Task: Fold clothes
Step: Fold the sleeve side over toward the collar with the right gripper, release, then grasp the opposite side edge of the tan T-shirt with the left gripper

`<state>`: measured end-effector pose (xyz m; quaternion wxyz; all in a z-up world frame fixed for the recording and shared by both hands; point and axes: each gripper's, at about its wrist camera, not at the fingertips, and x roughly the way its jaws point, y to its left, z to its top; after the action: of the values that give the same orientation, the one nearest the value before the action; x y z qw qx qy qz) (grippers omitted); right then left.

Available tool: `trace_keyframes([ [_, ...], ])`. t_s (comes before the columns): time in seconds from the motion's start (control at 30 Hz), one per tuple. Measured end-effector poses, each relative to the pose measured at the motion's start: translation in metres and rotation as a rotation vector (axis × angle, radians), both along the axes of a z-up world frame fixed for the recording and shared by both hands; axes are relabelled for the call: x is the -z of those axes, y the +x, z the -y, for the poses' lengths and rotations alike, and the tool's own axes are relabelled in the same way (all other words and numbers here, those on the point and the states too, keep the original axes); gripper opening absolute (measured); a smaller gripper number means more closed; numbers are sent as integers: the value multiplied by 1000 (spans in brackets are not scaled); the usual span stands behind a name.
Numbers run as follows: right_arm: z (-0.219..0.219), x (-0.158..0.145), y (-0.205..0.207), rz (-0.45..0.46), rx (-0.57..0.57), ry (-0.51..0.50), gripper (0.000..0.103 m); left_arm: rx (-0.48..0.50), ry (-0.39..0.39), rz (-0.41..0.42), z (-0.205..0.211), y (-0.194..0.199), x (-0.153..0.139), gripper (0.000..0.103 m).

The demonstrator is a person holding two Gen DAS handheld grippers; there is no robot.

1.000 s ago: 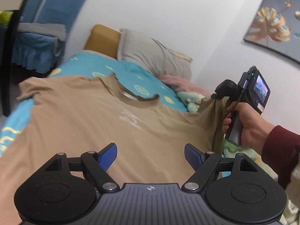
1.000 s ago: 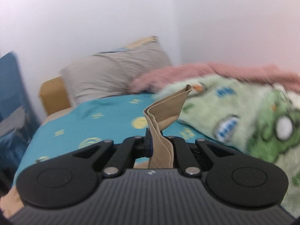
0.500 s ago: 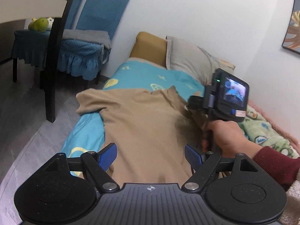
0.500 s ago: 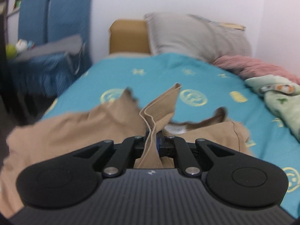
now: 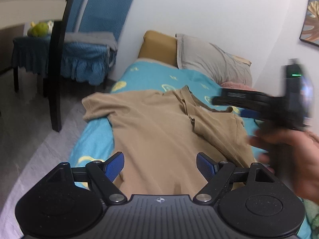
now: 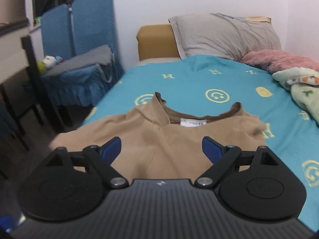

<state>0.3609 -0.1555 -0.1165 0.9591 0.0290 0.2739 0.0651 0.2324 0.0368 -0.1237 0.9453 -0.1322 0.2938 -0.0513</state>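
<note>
Two views. Left wrist: our left gripper [image 5: 160,165], jaws apart, empty; tan T-shirt [image 5: 159,131] on bed [image 5: 95,139], between and beyond them. Right wrist: right gripper [image 6: 161,148] jaws apart; shirt soft, light, limp; we'd pinch a hem or sleeve edge.

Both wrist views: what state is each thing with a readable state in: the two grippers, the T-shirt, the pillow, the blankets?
Left gripper: open, empty, above the shirt.
Right gripper: open, empty.
Tan T-shirt: lying on the teal bedsheet, right sleeve side folded inward, left sleeve spread, collar label showing.
Grey pillow: propped against the headboard.
Pink blanket: bunched.
Green blanket: crumpled.
</note>
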Motion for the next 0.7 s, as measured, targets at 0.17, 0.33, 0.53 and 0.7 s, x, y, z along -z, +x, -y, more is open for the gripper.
trace_keyframes([
  [0.17,19,-50,-96,46,-12,21,89,17,28,17,10,-20,-11,82],
  [0.33,57,-82,-203,86,61,109,89,69,56,37,30,-46,-25,82],
  [0.53,112,-88,-275,86,161,174,89,168,60,8,70,-71,-29,82],
  [0.7,156,-88,-297,141,270,203,89,309,-13,-92,125,-86,-19,81],
])
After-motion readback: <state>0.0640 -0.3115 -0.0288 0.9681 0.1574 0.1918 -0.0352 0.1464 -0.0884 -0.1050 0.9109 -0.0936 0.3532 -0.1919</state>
